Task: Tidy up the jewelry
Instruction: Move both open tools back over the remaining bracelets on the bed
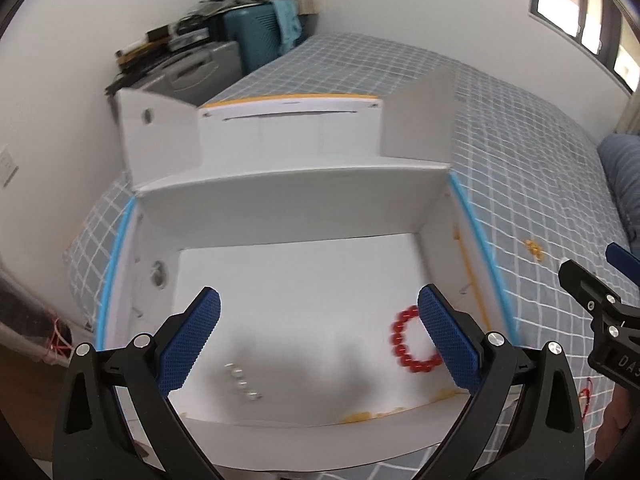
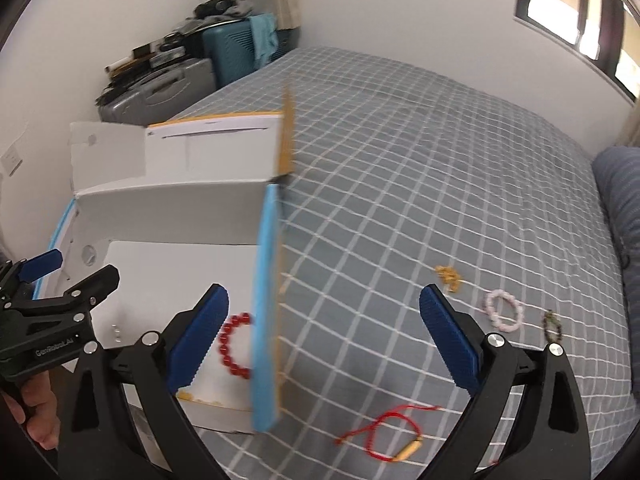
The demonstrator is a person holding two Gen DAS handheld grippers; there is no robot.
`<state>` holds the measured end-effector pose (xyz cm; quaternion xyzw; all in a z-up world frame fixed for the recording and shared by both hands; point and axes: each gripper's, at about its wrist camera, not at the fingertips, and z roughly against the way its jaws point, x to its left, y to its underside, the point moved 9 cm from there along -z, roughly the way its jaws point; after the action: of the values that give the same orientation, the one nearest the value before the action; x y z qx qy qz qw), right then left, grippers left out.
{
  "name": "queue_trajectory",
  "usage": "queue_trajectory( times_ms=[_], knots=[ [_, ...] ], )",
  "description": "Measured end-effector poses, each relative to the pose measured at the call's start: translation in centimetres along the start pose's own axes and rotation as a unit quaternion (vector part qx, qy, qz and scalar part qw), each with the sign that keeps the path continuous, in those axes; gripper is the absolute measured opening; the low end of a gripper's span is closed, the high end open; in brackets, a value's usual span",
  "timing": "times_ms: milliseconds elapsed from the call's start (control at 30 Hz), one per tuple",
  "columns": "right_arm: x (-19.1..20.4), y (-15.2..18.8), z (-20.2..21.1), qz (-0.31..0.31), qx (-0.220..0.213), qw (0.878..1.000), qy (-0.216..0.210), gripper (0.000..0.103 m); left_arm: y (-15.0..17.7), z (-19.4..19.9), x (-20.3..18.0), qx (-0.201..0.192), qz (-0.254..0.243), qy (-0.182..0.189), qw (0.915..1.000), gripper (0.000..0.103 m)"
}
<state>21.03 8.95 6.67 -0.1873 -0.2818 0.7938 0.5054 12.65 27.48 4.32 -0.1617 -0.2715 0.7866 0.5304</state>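
With both the left gripper (image 1: 318,344) and right gripper (image 2: 324,340) spread empty, the red bead bracelet (image 1: 412,340) lies boxed; next, the red cord bracelet (image 2: 384,436) at five o'clock.

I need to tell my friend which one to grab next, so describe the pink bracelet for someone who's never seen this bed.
On the checked bedspread, right of the white box, lies a loose row of jewelry. The pink bracelet is the pale beaded ring between a yellow piece and a dark bracelet.

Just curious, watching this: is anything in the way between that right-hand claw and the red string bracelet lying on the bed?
Nothing visible. The right gripper is open and empty above the bedspread, and the red string bracelet lies in the open below it, beside the white box.
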Motion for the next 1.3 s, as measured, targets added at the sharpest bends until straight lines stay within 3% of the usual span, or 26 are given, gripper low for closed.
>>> queue_trajectory(
  times_ms=[467,767,1300],
  knots=[
    [-13.9,3.6,1.4,-0.081,0.010,0.994,0.079,0.092,-0.9,-1.1,-14.5,-0.004,-0.065,0.083,0.9945,0.097],
    [-21.8,7.8,2.7,-0.135,0.026,0.983,0.120,0.092,0.4,-3.0,-23.6,0.014,-0.116,0.112,0.9868,0.097],
    [-30.0,15.2,3.1,-0.207,0.059,0.965,0.148,0.092,3.0,-6.5,-34.7,0.052,-0.148,0.150,0.9761,0.097]
  ],
)
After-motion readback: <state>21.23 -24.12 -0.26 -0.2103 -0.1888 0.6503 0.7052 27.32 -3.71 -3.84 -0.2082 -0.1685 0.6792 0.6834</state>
